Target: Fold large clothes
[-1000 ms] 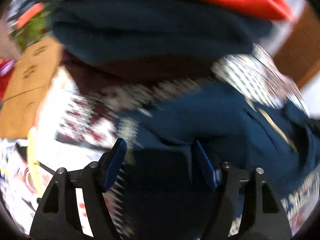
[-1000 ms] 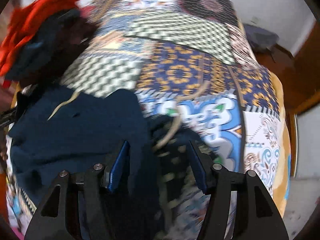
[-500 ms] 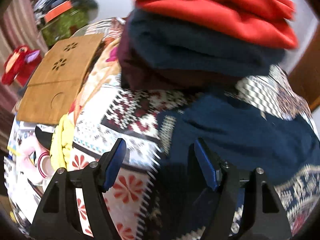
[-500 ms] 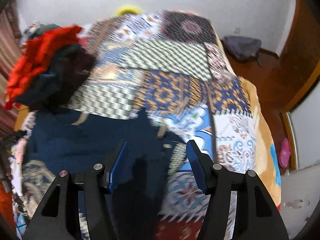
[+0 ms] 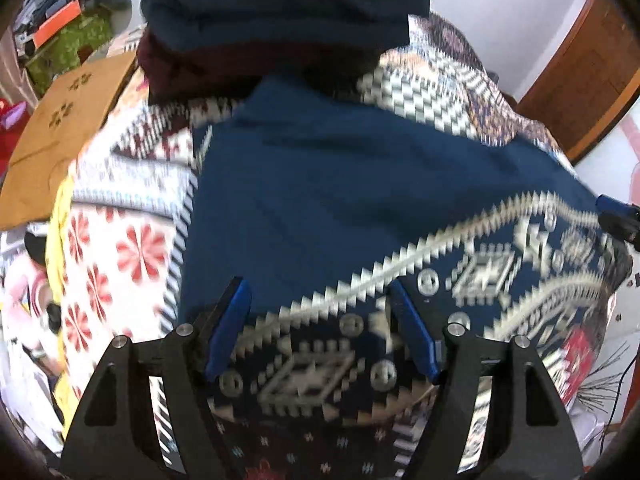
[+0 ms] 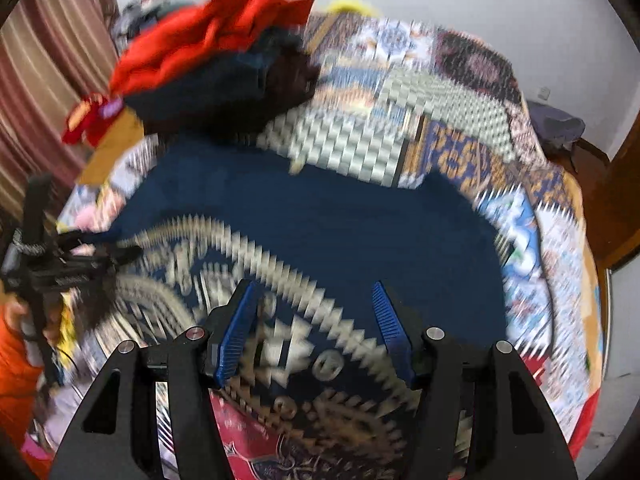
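Left hand-held gripper (image 5: 320, 334) spread wide, gripping nothing, poised over navy garment (image 5: 340, 184) with white patterned band. Right hand-held gripper (image 6: 314, 330) likewise parted and empty above same garment (image 6: 320, 216). Garment spread flat on patchwork-covered bed (image 6: 440, 112). Folded clothes stack (image 5: 280, 20) at twelve o'clock in left view, touching garment's far edge.

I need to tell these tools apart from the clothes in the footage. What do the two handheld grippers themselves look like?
Both look alike: the left gripper and right gripper each have matte black angular finger arms with triangular cut-outs, silver round screw heads at the joints, and flat bright blue pads on the inner faces, ribbed on the right one. Seen from the right wrist, the left gripper shows black.
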### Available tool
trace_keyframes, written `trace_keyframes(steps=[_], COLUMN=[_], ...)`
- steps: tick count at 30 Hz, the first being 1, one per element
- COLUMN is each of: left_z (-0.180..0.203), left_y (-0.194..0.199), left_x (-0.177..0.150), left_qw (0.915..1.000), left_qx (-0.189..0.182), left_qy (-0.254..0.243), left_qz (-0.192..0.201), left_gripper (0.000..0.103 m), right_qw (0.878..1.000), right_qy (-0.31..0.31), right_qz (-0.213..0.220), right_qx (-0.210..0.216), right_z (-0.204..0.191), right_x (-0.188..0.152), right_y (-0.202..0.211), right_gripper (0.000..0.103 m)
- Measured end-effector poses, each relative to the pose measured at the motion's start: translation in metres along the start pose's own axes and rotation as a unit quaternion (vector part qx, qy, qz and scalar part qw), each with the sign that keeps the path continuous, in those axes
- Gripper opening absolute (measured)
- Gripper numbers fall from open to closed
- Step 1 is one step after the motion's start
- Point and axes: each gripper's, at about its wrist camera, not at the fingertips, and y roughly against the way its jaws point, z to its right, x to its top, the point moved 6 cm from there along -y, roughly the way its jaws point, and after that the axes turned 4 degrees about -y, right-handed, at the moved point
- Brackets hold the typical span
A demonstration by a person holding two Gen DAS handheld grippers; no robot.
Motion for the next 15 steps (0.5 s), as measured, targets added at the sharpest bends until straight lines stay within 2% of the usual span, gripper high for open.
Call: trace_keyframes(steps=[4,9,15], left_z=[-0.007,-0.026,-0.046], left_y=[0.011,0.03,0.052], left_x=[-0.023,-0.048,-0.074], left_qw=[0.9997,0.998,0.9875], left_qx=[0.003,0.012,0.0], left_qy=[0.024,0.06,0.153], left_qz=[0.006,0.013,0.035], left_gripper=[0.074,0.074,0.075], right_qw=[0.999,0.999,0.998], right_qy=[0.012,0.007,0.003], right_qz=[0.021,0.043,0.062], right_qx=[-0.023,-0.02,-0.006], right_z=[-0.005,-0.011,-0.026], right_x=[-0.011,-0.01,-0.008], right_y=[0.007,0.025,0.035], right_gripper=[0.062,0.065,0.065])
